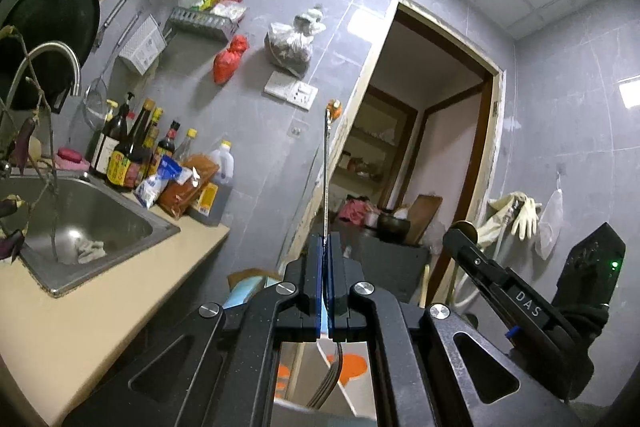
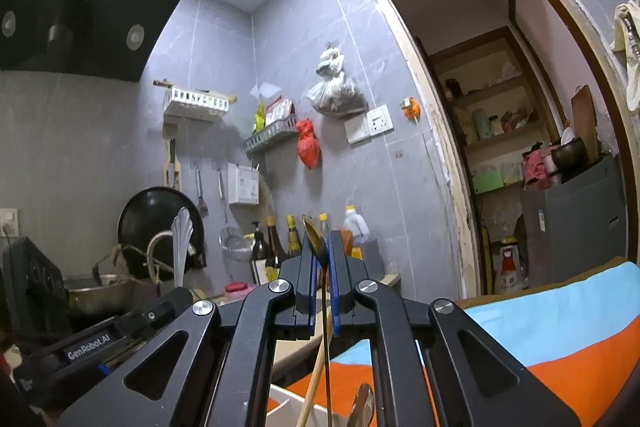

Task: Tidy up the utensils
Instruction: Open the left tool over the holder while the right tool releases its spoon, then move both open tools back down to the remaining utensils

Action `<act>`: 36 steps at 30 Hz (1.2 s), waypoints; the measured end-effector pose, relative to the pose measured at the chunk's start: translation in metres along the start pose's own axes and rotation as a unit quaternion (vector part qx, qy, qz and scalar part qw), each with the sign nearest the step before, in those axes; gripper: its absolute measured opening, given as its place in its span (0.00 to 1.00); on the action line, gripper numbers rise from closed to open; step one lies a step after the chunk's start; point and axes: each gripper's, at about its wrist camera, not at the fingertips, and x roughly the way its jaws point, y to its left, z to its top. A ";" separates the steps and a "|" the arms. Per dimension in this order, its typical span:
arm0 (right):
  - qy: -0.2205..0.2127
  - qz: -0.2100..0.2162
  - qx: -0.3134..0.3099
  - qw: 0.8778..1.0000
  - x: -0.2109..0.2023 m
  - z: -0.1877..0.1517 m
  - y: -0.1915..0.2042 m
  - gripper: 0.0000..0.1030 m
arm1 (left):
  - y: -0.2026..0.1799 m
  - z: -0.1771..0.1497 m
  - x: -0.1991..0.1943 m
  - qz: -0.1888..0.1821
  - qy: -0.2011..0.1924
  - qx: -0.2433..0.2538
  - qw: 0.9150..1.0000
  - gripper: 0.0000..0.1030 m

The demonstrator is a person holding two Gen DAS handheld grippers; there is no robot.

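In the left wrist view my left gripper point(image 1: 326, 241) is shut on a metal fork point(image 1: 327, 167). Its thin handle stands edge-on above the pads and its tines hang below them. From the right wrist view this fork's ornate silver handle point(image 2: 182, 239) rises beside the left gripper point(image 2: 176, 297). My right gripper point(image 2: 324, 241) is shut on a gold spoon point(image 2: 314, 239), bowl up between the blue pads, stem running down. The right gripper point(image 1: 460, 233) also shows at the right of the left wrist view. A white organizer tray point(image 2: 280, 403) lies below, holding a wooden stick point(image 2: 312, 387) and another spoon point(image 2: 362, 403).
A steel sink point(image 1: 132, 223) with a curved faucet point(image 1: 52, 53) is set in the beige counter point(image 1: 100, 307). Sauce bottles point(image 1: 132, 151) line the wall, and a black wok point(image 1: 52, 23) hangs there. An orange and blue cloth point(image 2: 560, 331) lies lower right. A doorway point(image 2: 500, 107) opens ahead.
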 end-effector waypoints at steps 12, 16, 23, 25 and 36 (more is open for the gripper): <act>0.034 0.005 -0.006 0.999 -0.013 0.002 0.006 0.20 | -0.001 0.006 -0.015 -0.015 0.050 -0.025 0.998 0.24; 0.031 0.001 -0.012 0.999 -0.027 0.013 0.007 0.24 | -0.011 0.015 -0.021 -0.016 0.059 -0.027 0.998 0.41; 0.037 -0.020 -0.011 0.999 -0.065 0.039 -0.002 0.55 | -0.049 0.025 -0.021 -0.002 0.112 0.007 0.994 0.80; 0.041 -0.027 -0.008 0.999 -0.078 0.047 -0.007 0.64 | -0.062 0.024 -0.022 -0.004 0.122 0.017 0.992 0.83; 0.052 -0.083 -0.037 0.995 -0.158 0.078 -0.039 0.89 | -0.135 0.005 -0.029 -0.015 0.128 0.086 0.988 0.96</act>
